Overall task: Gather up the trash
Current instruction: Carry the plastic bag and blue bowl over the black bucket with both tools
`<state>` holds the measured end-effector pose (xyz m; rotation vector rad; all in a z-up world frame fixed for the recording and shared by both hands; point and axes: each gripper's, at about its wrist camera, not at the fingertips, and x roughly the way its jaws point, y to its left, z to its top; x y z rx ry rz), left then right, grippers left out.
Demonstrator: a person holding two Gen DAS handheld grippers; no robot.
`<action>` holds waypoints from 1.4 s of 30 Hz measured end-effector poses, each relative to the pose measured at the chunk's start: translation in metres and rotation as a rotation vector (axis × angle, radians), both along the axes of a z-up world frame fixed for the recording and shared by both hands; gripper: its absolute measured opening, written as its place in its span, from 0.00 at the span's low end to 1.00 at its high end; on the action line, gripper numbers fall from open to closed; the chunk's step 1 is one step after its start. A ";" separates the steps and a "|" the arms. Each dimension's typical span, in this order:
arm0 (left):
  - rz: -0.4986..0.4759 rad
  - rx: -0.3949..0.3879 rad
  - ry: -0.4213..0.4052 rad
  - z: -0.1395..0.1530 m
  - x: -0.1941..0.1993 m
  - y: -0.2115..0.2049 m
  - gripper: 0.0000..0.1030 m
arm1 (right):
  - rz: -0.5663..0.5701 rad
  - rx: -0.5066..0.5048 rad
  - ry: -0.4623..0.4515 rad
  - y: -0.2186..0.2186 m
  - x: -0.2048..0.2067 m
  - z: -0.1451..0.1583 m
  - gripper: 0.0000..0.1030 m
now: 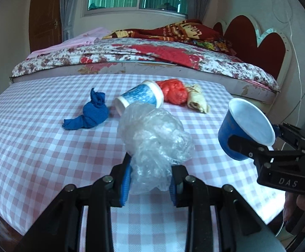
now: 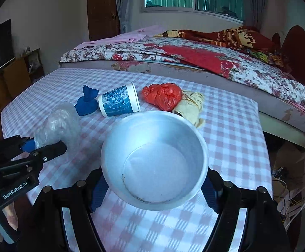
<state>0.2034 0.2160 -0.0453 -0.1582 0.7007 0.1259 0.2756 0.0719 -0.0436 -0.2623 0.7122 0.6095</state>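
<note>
My left gripper (image 1: 150,168) is shut on a crumpled clear plastic bag (image 1: 154,134), held just above the checked tablecloth (image 1: 36,136). In the right wrist view that gripper (image 2: 47,145) and the clear bag (image 2: 57,121) show at the left. My right gripper (image 2: 154,189) is shut on a blue paper cup (image 2: 154,159), its white mouth facing the camera; the left wrist view shows this gripper (image 1: 257,134) and cup (image 1: 230,132) lifted at the right. On the cloth lie a blue-patterned cup (image 1: 139,97) on its side, a knotted blue bag (image 1: 91,113), a red plastic bag (image 1: 173,92) and a beige wad (image 1: 196,98).
A bed (image 1: 152,52) with a flowered cover runs right behind the table, its red headboard (image 1: 257,42) at the right. A low wooden cabinet (image 2: 11,77) stands left of the table. Cables (image 2: 287,189) lie on the floor past the table's right edge.
</note>
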 end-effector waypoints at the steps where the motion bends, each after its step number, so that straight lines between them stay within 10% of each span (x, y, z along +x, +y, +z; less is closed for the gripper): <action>1: -0.005 0.001 0.000 0.001 -0.001 -0.003 0.30 | -0.002 0.007 -0.002 -0.005 -0.004 0.002 0.75; 42: -0.389 0.034 -0.041 0.015 -0.055 -0.217 0.30 | -0.311 0.085 -0.042 -0.263 -0.117 0.014 0.75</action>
